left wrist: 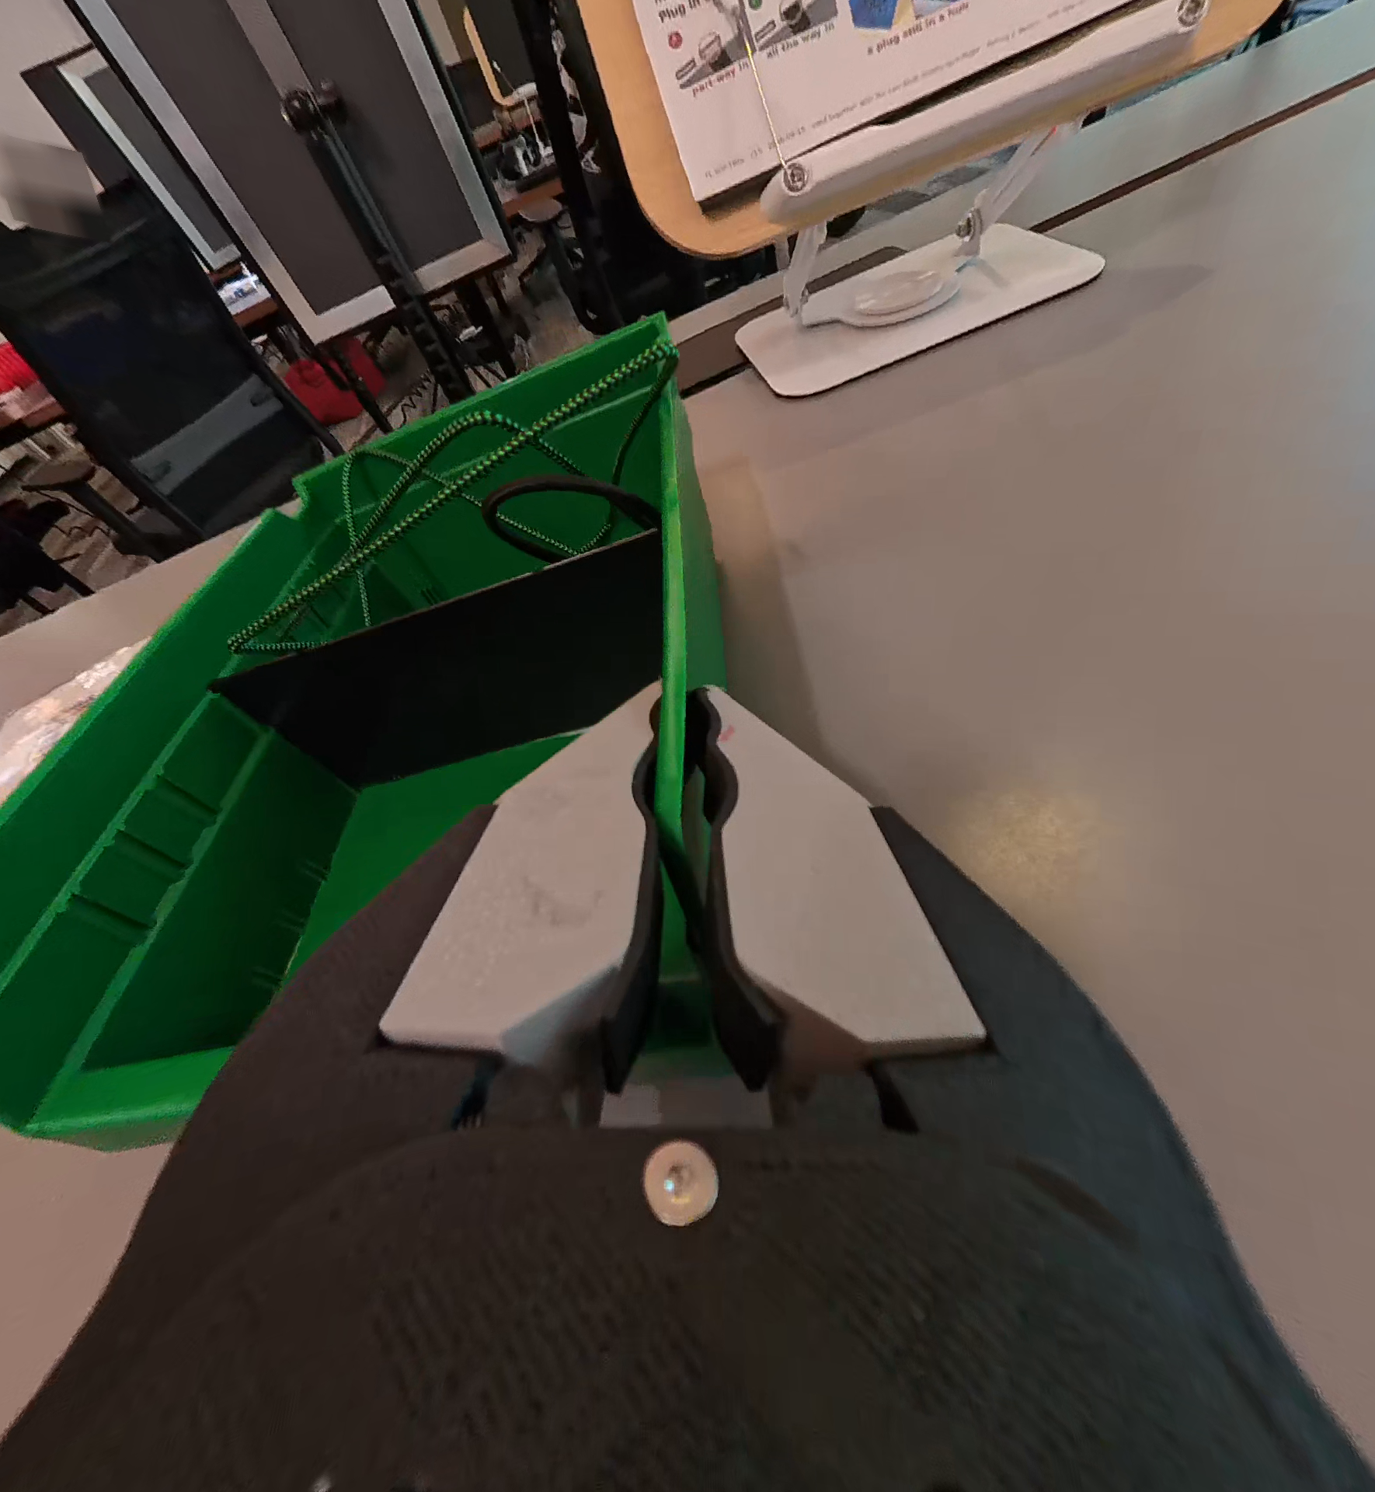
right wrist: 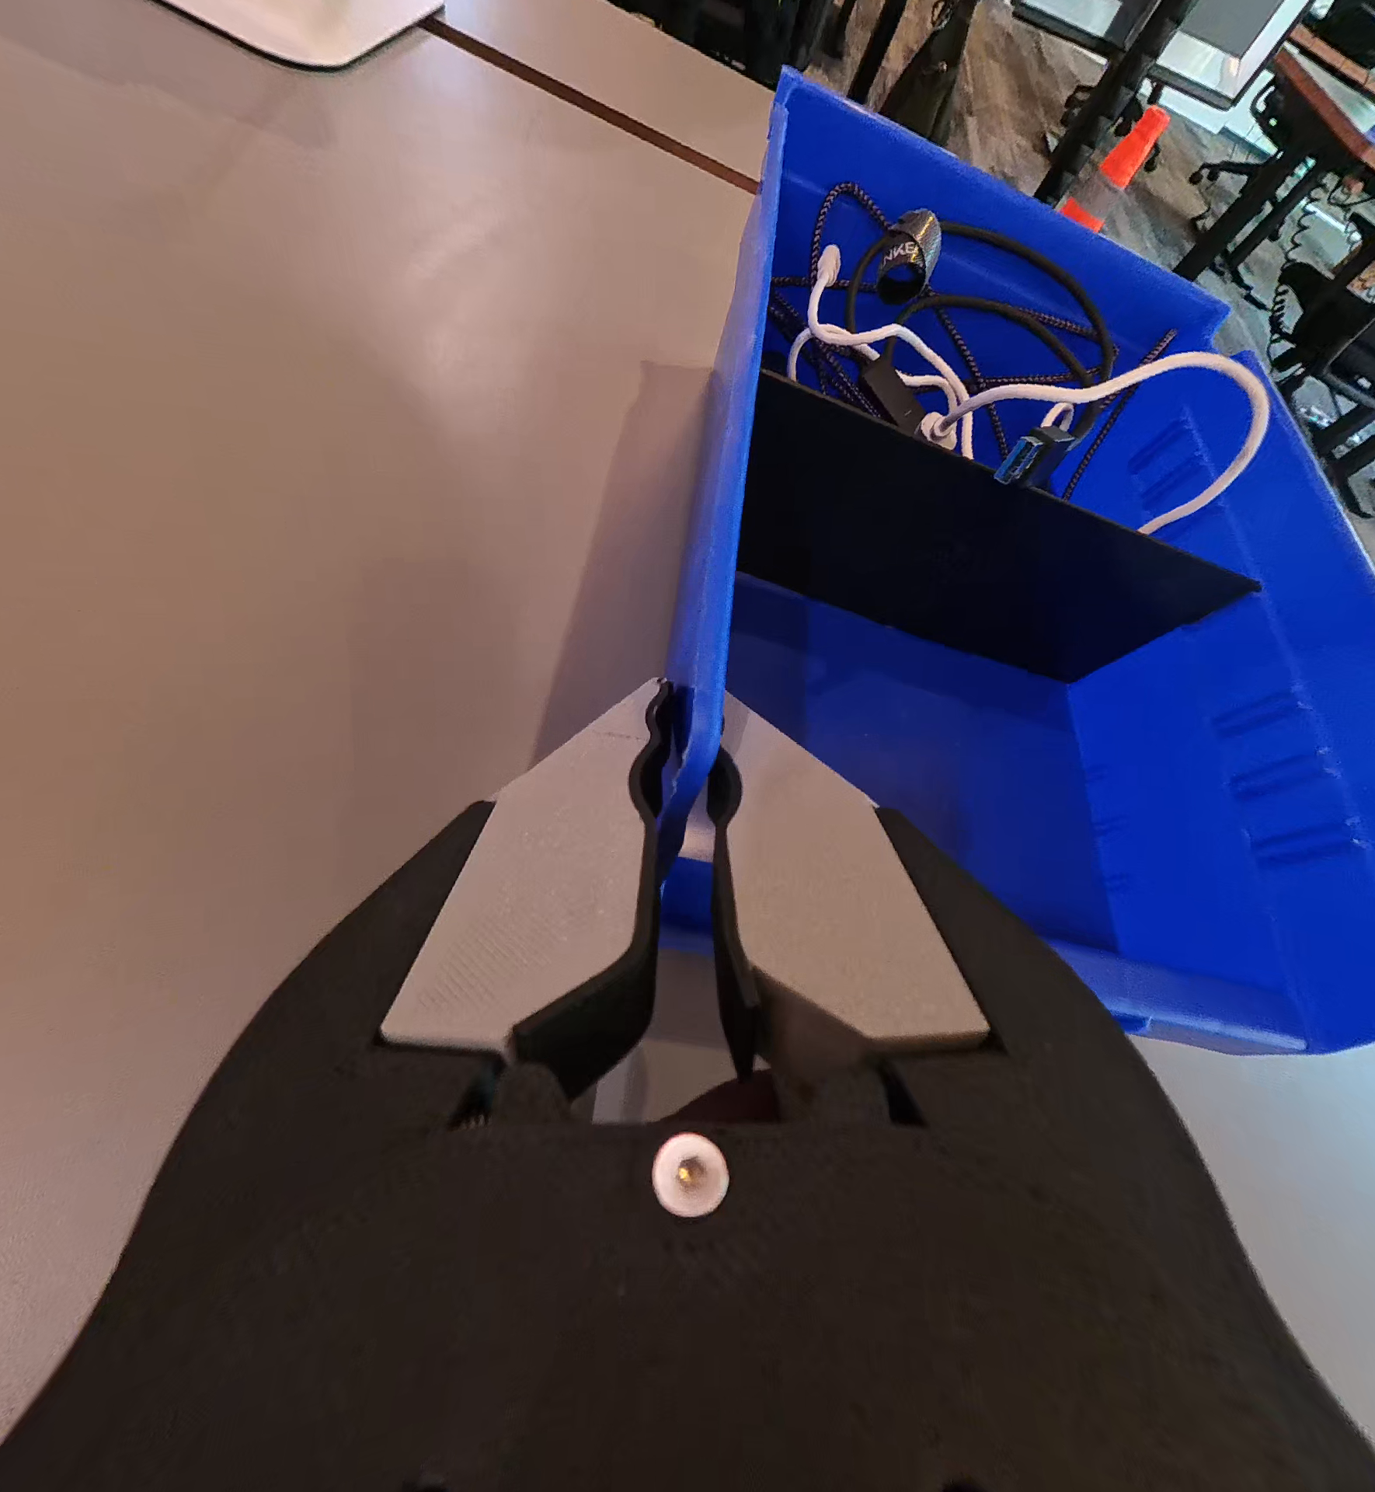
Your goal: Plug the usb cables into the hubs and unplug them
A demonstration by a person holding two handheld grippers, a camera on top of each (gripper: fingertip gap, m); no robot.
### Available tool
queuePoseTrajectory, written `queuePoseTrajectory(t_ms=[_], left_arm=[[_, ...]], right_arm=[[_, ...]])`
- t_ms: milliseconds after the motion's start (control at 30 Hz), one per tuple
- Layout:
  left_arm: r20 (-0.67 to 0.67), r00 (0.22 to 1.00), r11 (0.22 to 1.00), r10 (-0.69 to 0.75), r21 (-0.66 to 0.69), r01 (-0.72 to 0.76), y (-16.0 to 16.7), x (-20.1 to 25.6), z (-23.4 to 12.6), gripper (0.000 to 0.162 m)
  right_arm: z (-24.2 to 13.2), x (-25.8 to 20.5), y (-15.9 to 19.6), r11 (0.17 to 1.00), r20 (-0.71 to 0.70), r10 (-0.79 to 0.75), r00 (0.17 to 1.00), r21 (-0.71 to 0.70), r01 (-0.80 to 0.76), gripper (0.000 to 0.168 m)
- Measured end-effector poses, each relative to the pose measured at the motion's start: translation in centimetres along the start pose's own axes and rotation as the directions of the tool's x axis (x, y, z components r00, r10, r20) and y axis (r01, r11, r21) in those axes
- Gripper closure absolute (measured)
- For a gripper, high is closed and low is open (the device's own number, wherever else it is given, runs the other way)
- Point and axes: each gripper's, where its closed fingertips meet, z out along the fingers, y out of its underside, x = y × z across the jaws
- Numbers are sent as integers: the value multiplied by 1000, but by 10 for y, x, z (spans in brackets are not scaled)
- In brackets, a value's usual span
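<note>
In the left wrist view my left gripper is shut on the right side wall of a green bin, its pads pressed on the thin rim. A black divider splits the bin; green braided and black cables lie behind it. In the right wrist view my right gripper is shut on the left side wall of a blue bin. A black divider crosses that bin; white, black and braided USB cables lie tangled behind it. No hub is clearly visible.
Both bins stand on a grey table. A white stand holding an instruction sheet is at the table's far side. A clear plastic bag lies left of the green bin. Desks, chairs and an orange cone are beyond the table. The gap from one gripper's tips to the other's is roughly 60 centimetres.
</note>
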Motion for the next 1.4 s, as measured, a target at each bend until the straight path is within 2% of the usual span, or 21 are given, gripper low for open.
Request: queuePoseTrajectory(t_ms=[233, 367, 567, 700, 833, 1233, 1400], left_arm=[[-6, 1000, 1000, 6, 22, -6, -7, 1, -8, 162], [-7, 1000, 999, 9, 41, -9, -12, 0, -12, 162], [50, 994, 992, 100, 75, -104, -23, 1, -18, 162], [73, 990, 986, 118, 106, -126, -33, 1, -25, 162], [69, 992, 986, 106, 126, -114, -38, -1, -31, 161], [60, 991, 980, 123, 149, -131, -45, 3, -38, 161], [52, 991, 978, 125, 164, -132, -51, 6, -42, 161]], right_arm=[[-3, -3, 2, 1000, 29, 28, 999, -1, -28, 165], [-1, -2, 0, 998, 47, 55, 997, 5, -56, 159], [-1, -7, 3, 999, 69, 30, 997, -30, -28, 150], [1, -5, 6, 998, 59, -12, 998, -65, 16, 161], [1, -4, 8, 996, 62, -8, 998, -91, 14, 165], [-4, -2, 12, 992, 19, -67, 998, -106, 69, 164], [-5, -5, 12, 994, 54, -23, 998, -102, 29, 165]])
